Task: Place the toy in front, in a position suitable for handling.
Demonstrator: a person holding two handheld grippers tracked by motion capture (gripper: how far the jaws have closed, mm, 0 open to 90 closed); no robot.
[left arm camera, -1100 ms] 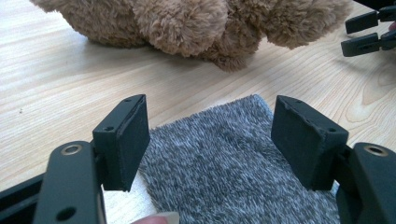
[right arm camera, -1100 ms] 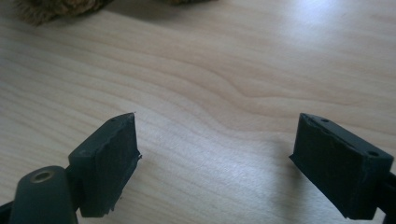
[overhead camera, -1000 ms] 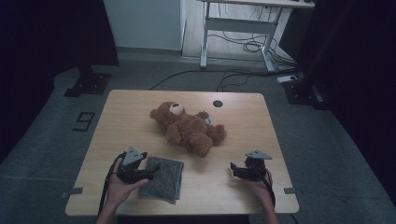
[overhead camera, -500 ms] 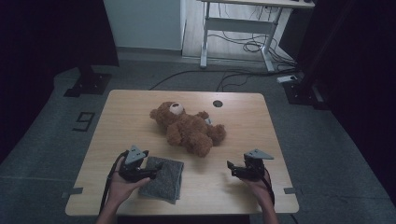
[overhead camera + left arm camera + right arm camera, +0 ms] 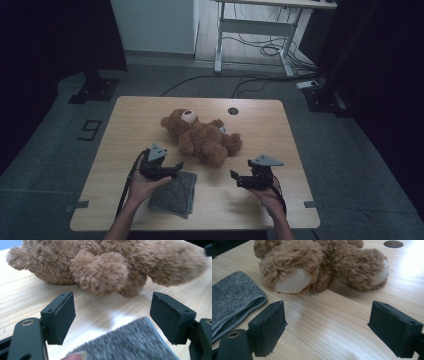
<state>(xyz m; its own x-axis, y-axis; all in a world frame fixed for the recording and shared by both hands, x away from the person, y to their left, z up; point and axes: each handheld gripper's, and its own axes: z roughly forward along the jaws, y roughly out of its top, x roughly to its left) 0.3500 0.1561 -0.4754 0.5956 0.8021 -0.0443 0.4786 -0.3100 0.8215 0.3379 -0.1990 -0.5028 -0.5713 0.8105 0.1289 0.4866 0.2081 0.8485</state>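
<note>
Both grippers are parked near the front edge of the table (image 5: 125, 107) with nothing in them. The left gripper (image 5: 172, 166) has its jaws spread wide, and they've just been opening that last bit, with nothing between them; it hangs right over the near end of the cloth (image 5: 172, 192), which looks like why it's there, lined up either for the cloth or for the bear (image 5: 202, 137) just past it. The right gripper (image 5: 236, 176) is wide open too, over bare wood, pointing at the bear's feet, so my guess is the two are set to come in from both sides. The cloth is grey, fuzzy like felt or wool, folded flat into a rectangle with a rounded fold showing in the right gripper view (image 5: 234, 302); it sits at the front left, just beside the bear but not touching it. The bear is brown and shaggy with pale soles, lying on its back mid-table, head toward the far left.
</note>
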